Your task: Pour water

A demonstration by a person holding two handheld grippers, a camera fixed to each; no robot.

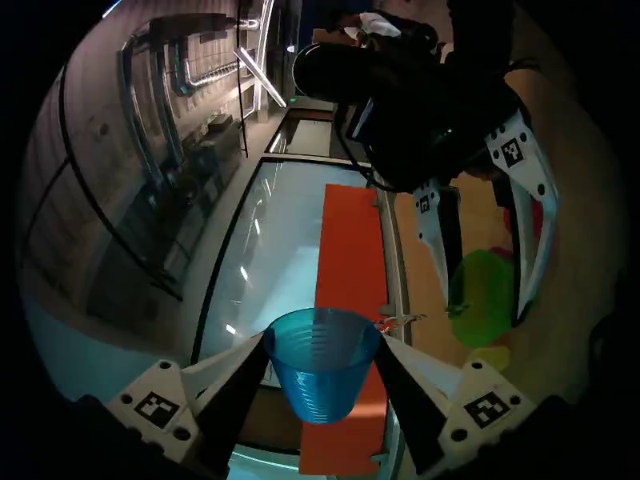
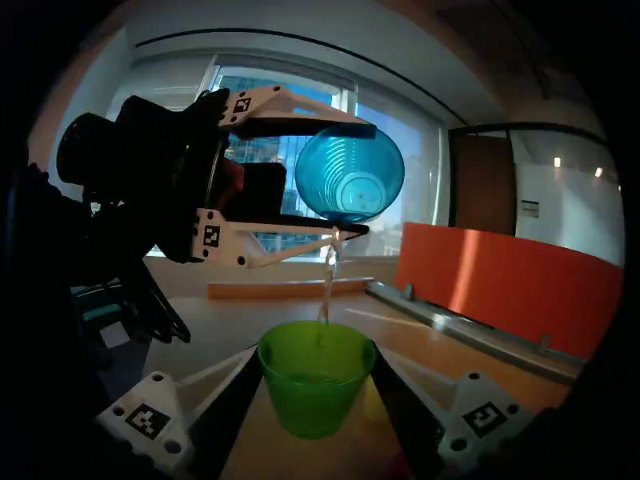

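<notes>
Nearest the lens in the right gripper view stood the green cup (image 2: 314, 384), a translucent plastic tumbler, mouth up. The right gripper (image 2: 316, 352) had closed partway, one finger pressed to each side of its wall. Whether its base rested on the wooden tabletop (image 2: 232, 320) or hung just above it could not be told.

Above it, the left gripper (image 2: 362, 176) lay on its side, both fingers clamped on the blue cup (image 2: 350, 172), a ribbed, see-through tumbler tipped steeply so that its base faced the camera. From its lowered rim a thin stream of water (image 2: 328, 280) fell straight into the green cup's mouth.

The pour itself seemed to be the step in hand, well begun but not finished. The water level in the green cup was hard to read through the tinted wall. The next move probably called for holding the blue rim over the middle of the green mouth, tipping further as the flow thinned, then righting the blue cup before the green one brimmed. An orange partition (image 2: 512, 280) ran along the desk's far edge.
</notes>
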